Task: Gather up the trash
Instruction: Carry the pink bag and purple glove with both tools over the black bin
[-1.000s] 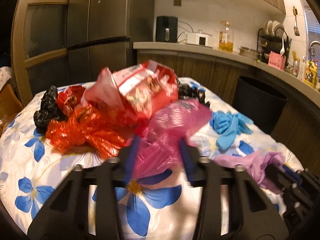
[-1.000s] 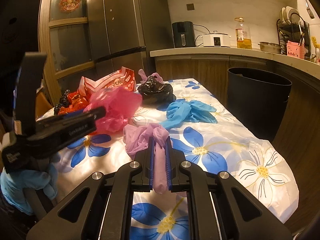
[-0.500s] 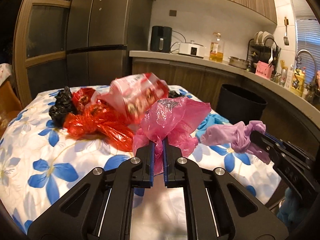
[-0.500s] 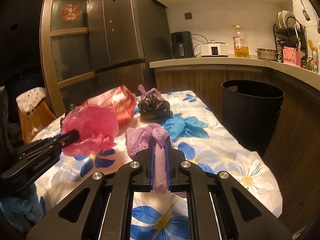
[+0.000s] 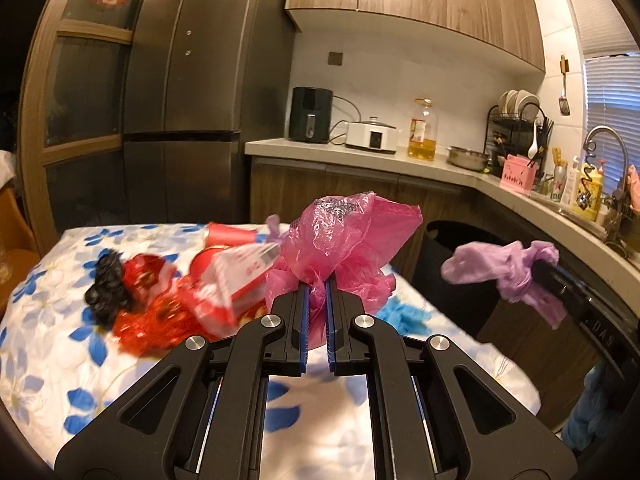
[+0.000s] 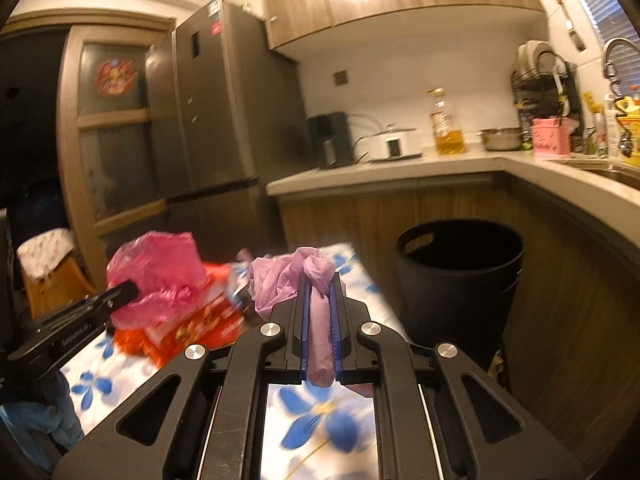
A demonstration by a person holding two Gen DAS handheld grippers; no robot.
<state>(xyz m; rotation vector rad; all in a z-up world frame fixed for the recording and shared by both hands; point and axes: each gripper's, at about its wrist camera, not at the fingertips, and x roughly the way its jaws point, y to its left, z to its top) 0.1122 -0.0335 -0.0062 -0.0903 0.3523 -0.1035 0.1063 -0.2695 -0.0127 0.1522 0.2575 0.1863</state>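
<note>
My left gripper (image 5: 316, 292) is shut on a crumpled pink plastic bag (image 5: 348, 236) and holds it above the flowered table (image 5: 48, 344). My right gripper (image 6: 319, 284) is shut on a purple glove (image 6: 296, 276), lifted above the table's right side. The purple glove also shows in the left wrist view (image 5: 500, 268), and the pink bag in the right wrist view (image 6: 156, 276). The black trash bin (image 6: 460, 264) stands on the floor right of the table, open-topped. Red wrappers (image 5: 160, 312), a red-white snack packet (image 5: 236, 280) and a black bag (image 5: 106, 292) lie on the table.
A blue glove (image 5: 400, 314) lies on the table behind the pink bag. The kitchen counter (image 6: 400, 168) with appliances runs behind the bin; the fridge (image 5: 200, 120) stands behind the table. A wooden stool (image 6: 52, 276) is at far left.
Both grippers have risen higher above the table with their loads. The right gripper has swung right, toward the black bin.
</note>
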